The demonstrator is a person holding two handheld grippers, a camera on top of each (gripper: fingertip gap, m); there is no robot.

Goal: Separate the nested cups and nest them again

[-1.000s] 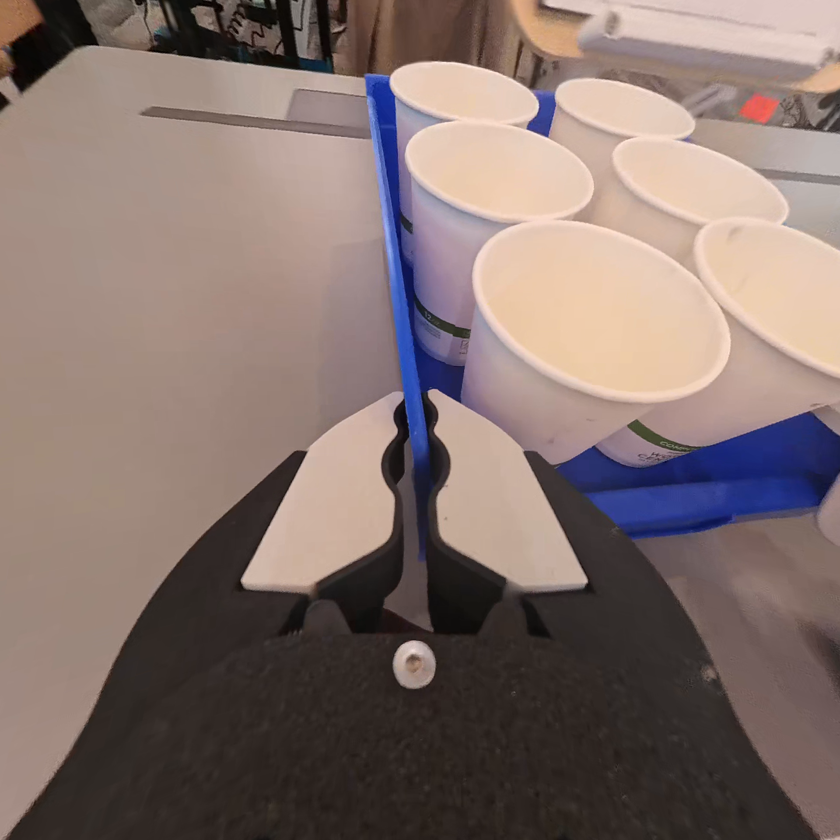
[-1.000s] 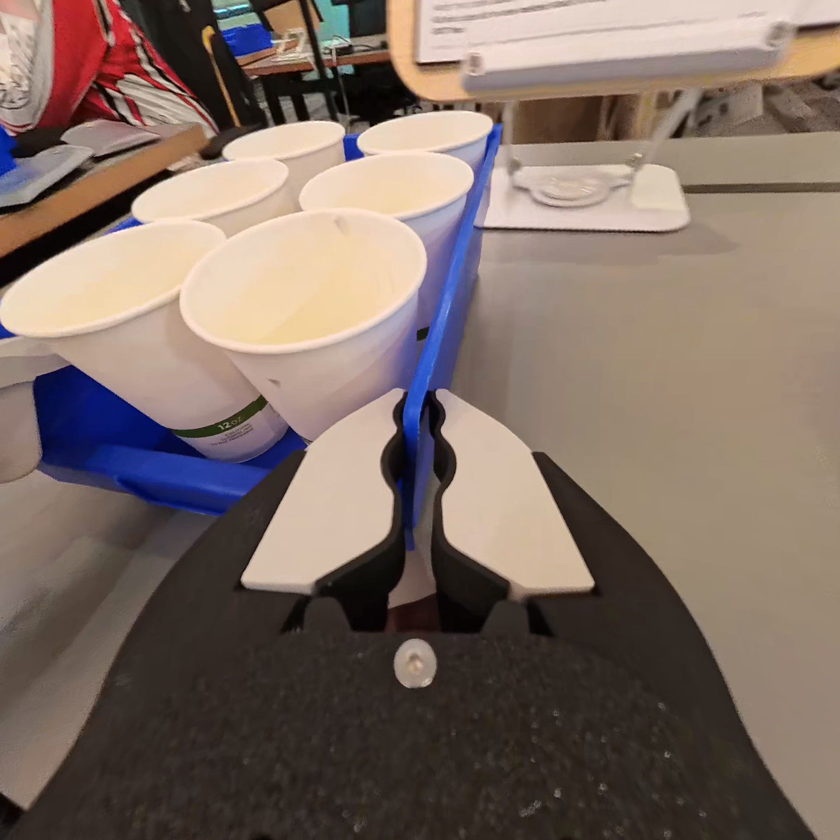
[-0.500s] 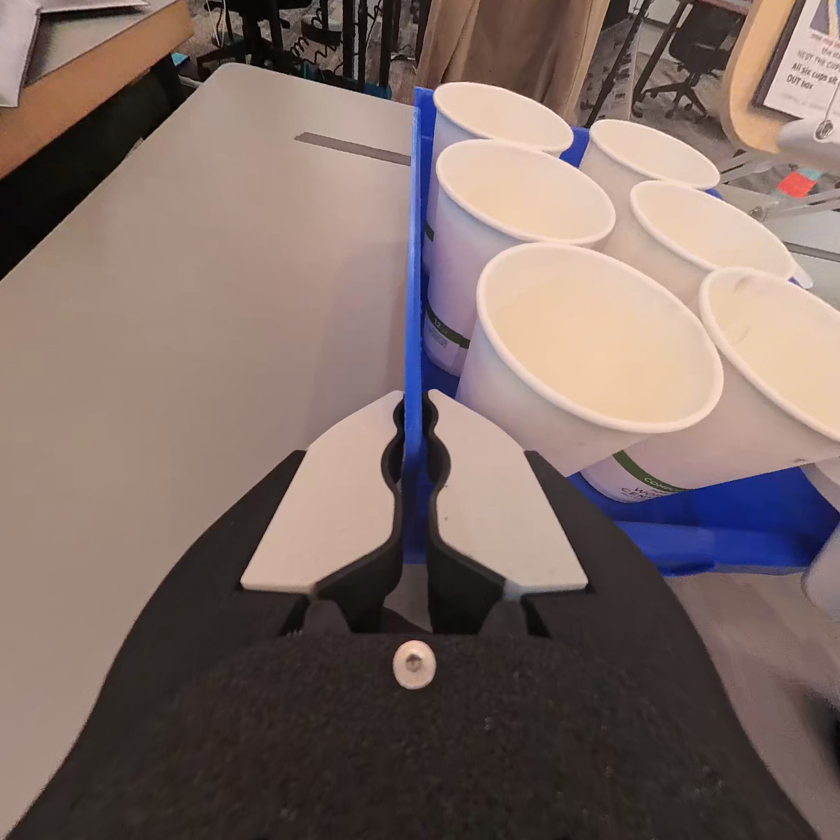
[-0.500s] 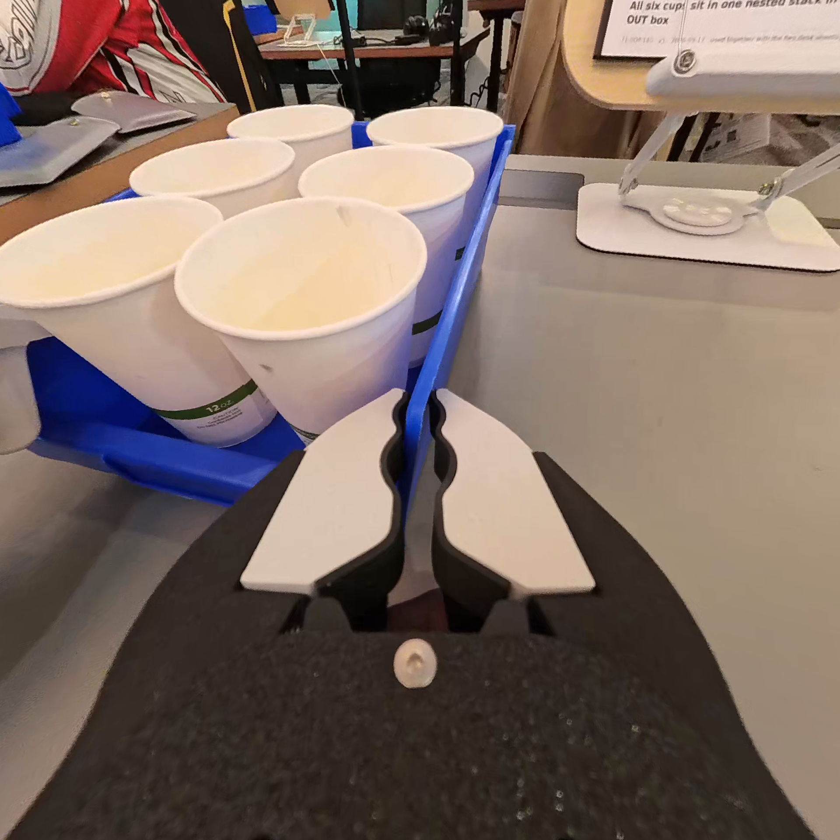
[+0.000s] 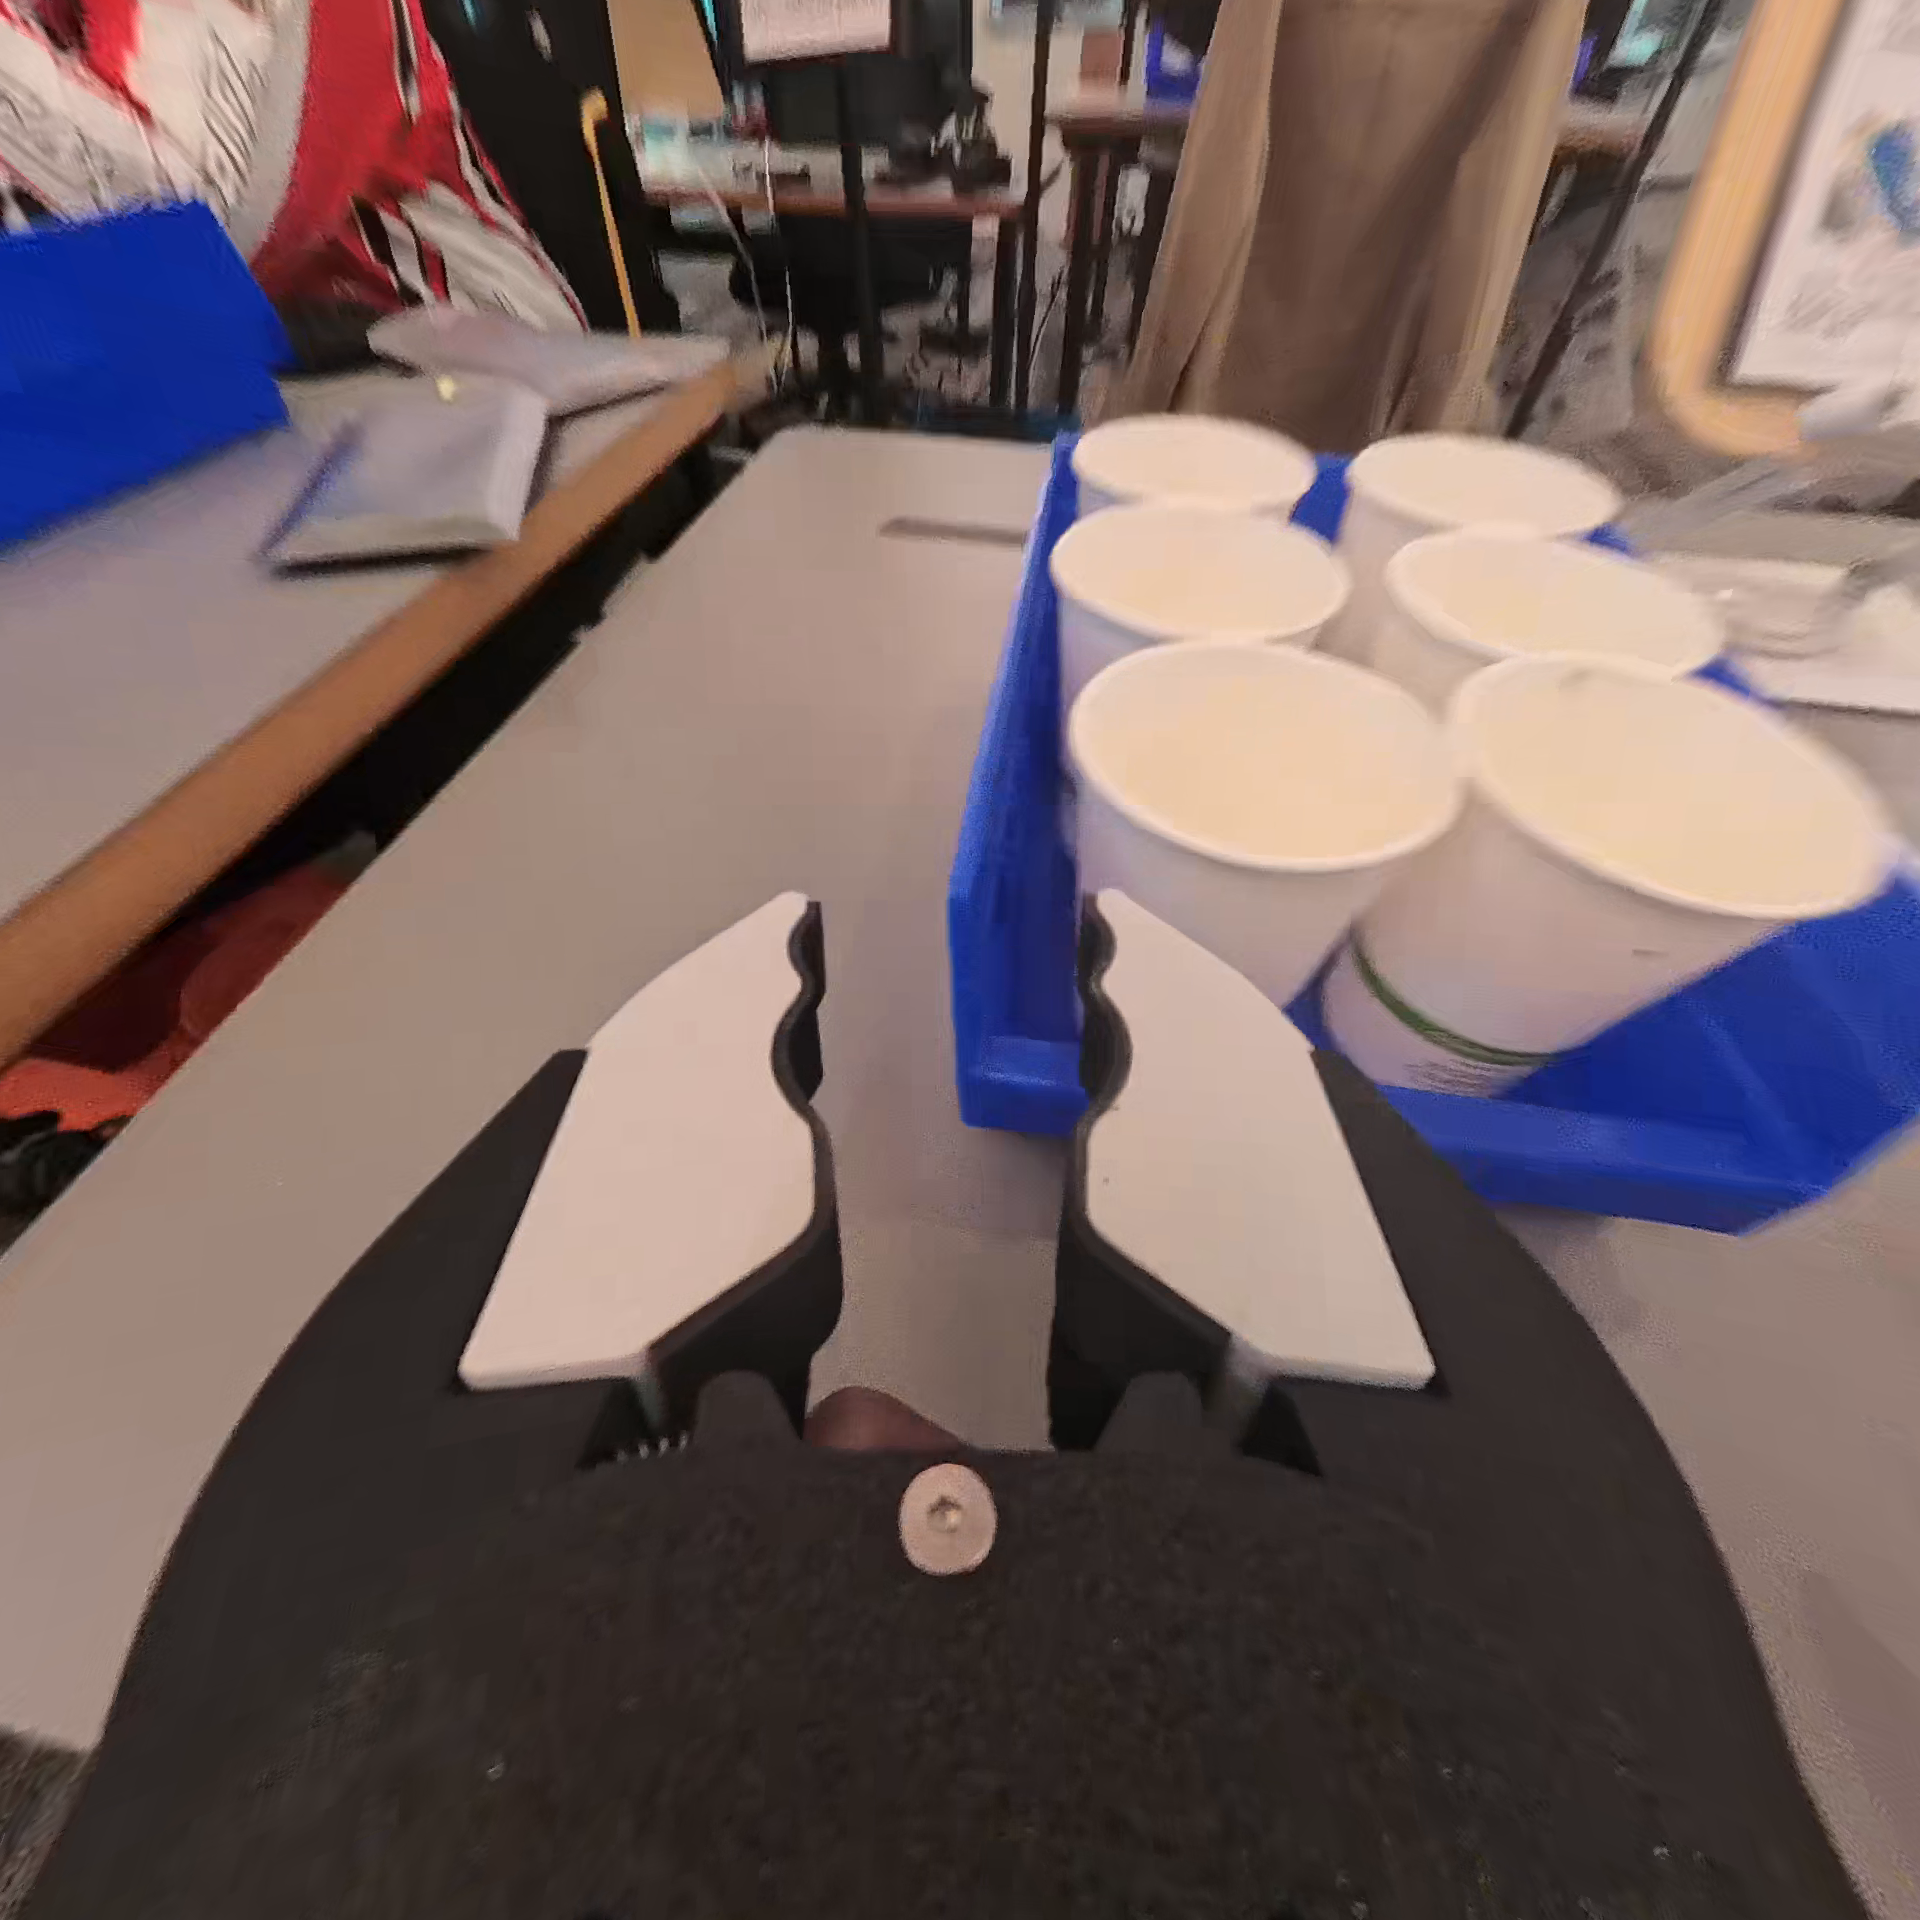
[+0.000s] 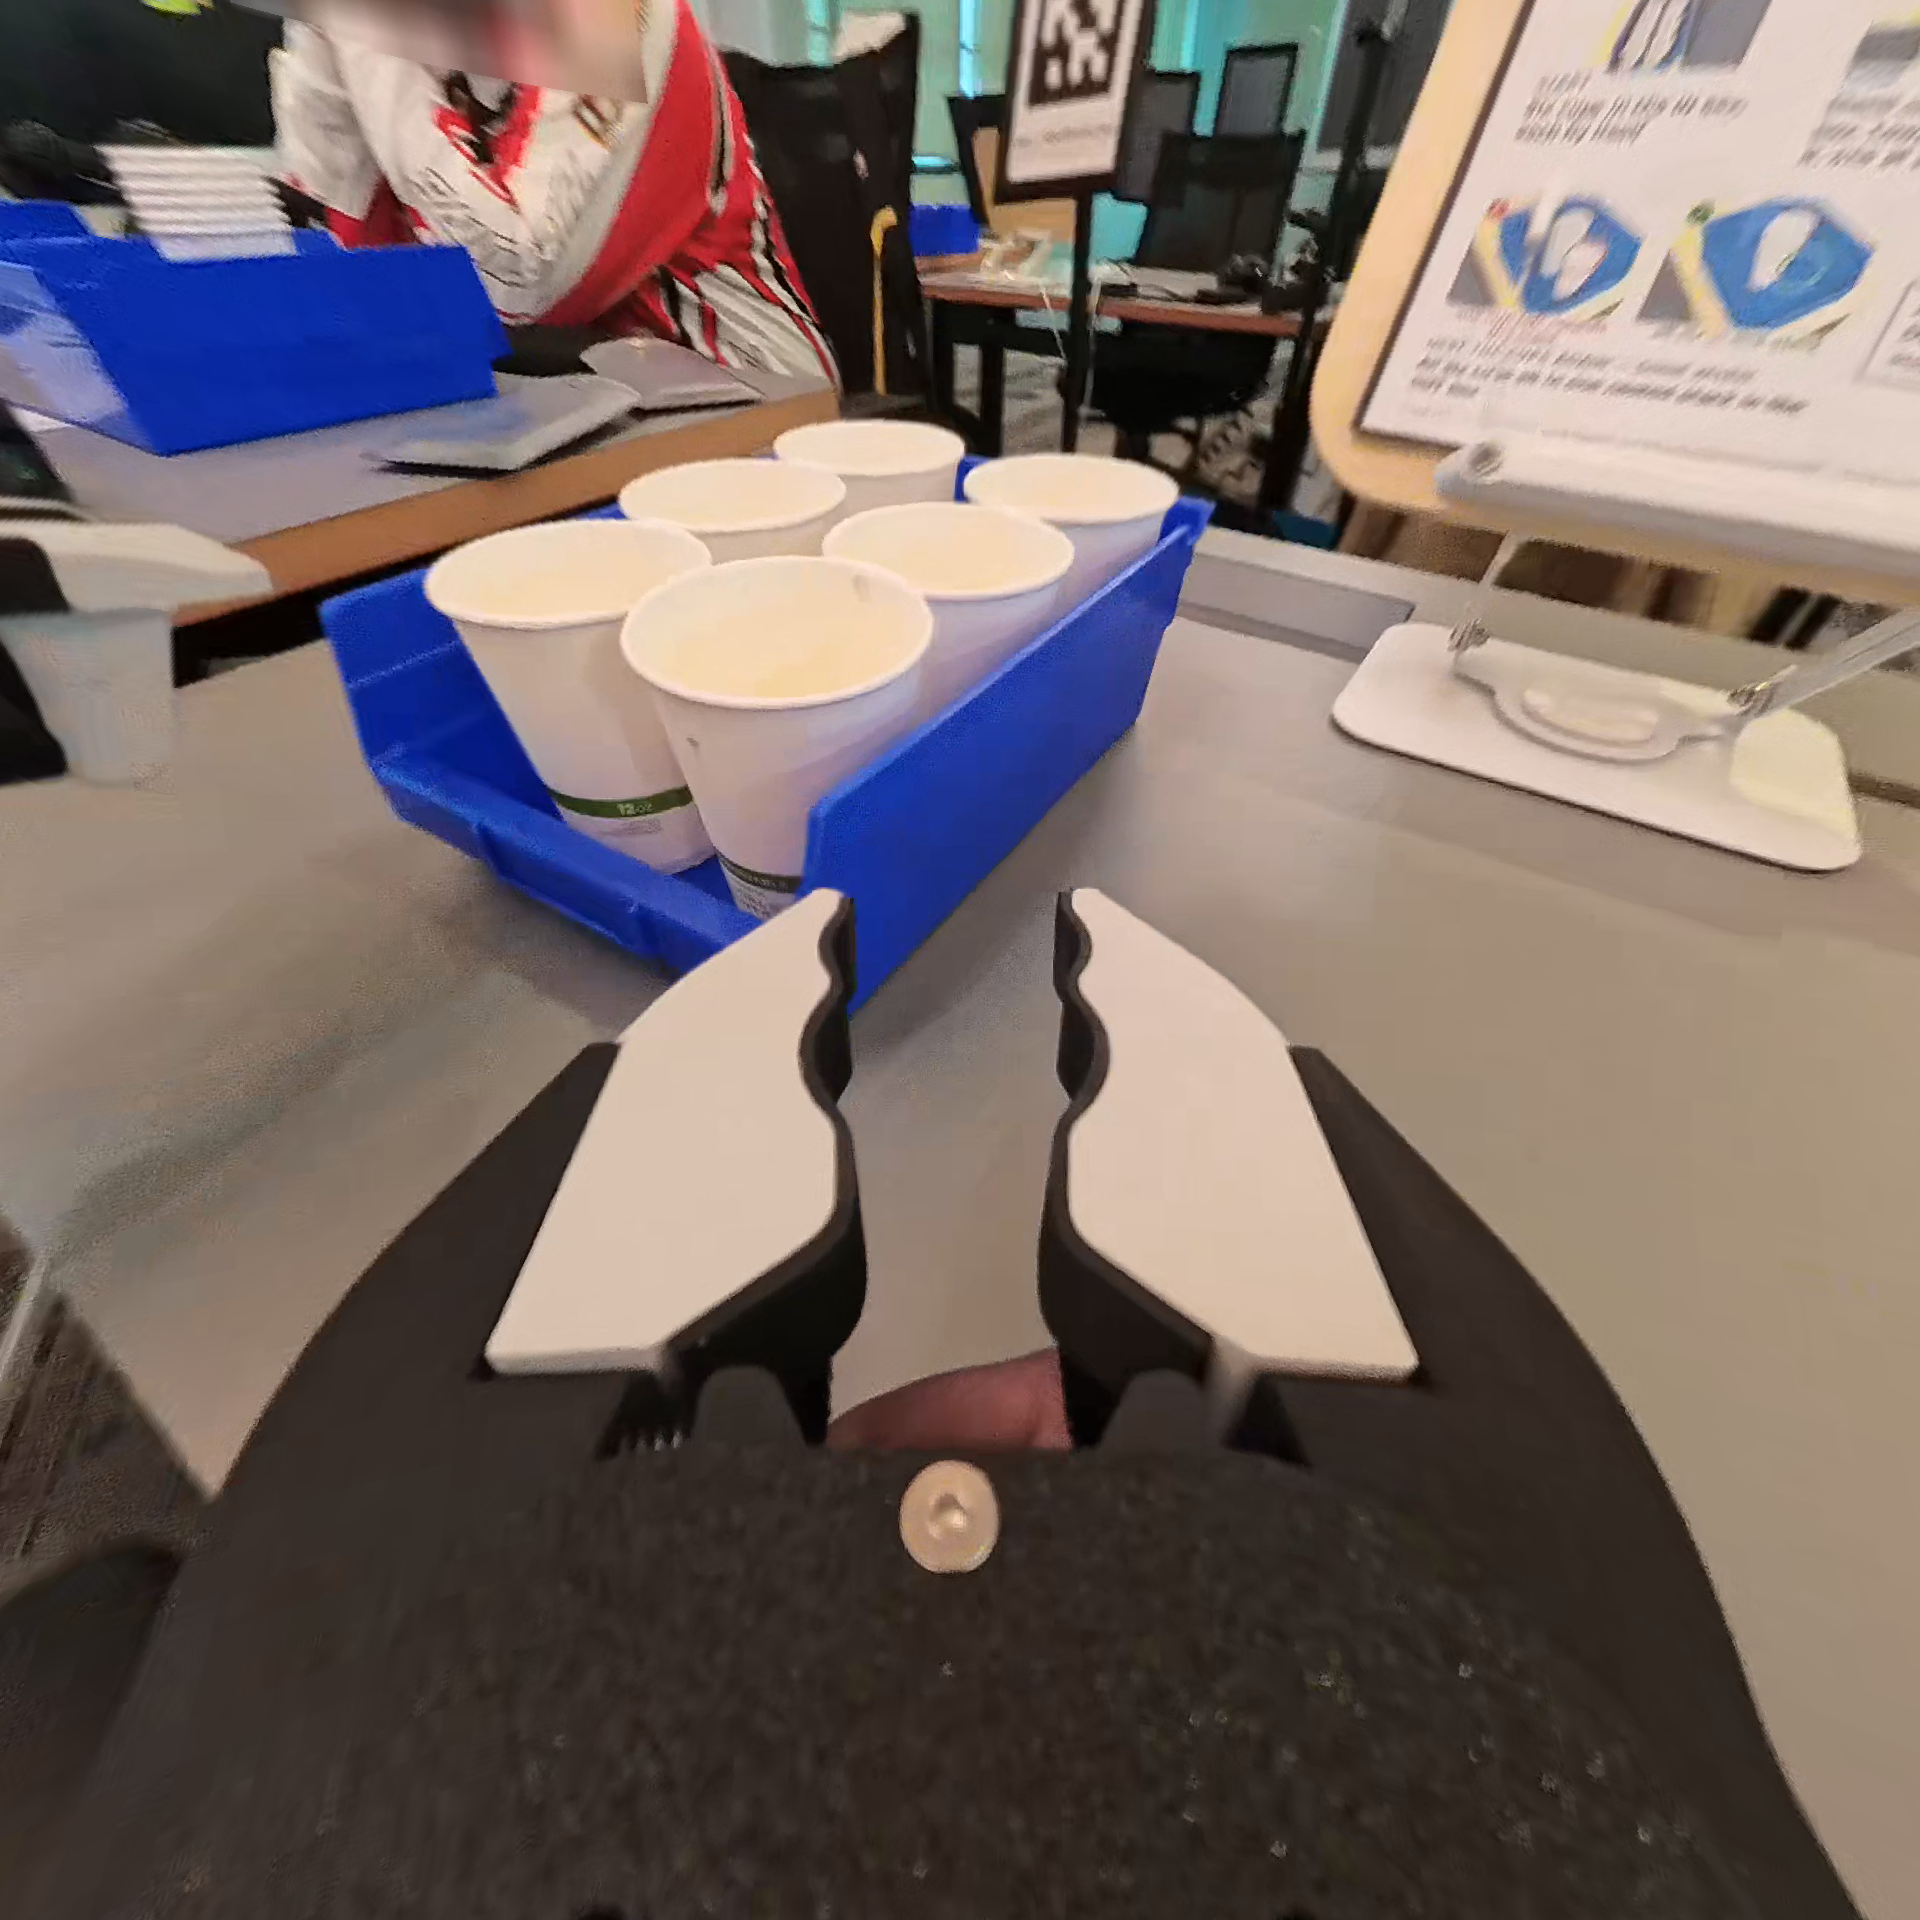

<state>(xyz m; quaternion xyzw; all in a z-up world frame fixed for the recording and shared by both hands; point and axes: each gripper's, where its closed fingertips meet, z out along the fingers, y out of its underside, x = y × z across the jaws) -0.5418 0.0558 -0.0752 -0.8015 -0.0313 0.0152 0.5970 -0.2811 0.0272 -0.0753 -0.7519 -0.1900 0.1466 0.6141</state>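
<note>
The grey table (image 6: 1455,1039) carries a blue bin (image 6: 997,748) that holds six white paper cups (image 6: 774,665), separate and arranged in two rows of three, with the front pair tilted toward the bin's low front edge. The left gripper (image 5: 951,935) is released and holds nothing, its right finger overlapping the bin's near left corner in view. The right gripper (image 6: 954,914) is likewise released and empty, just in front of the bin's right wall.
</note>
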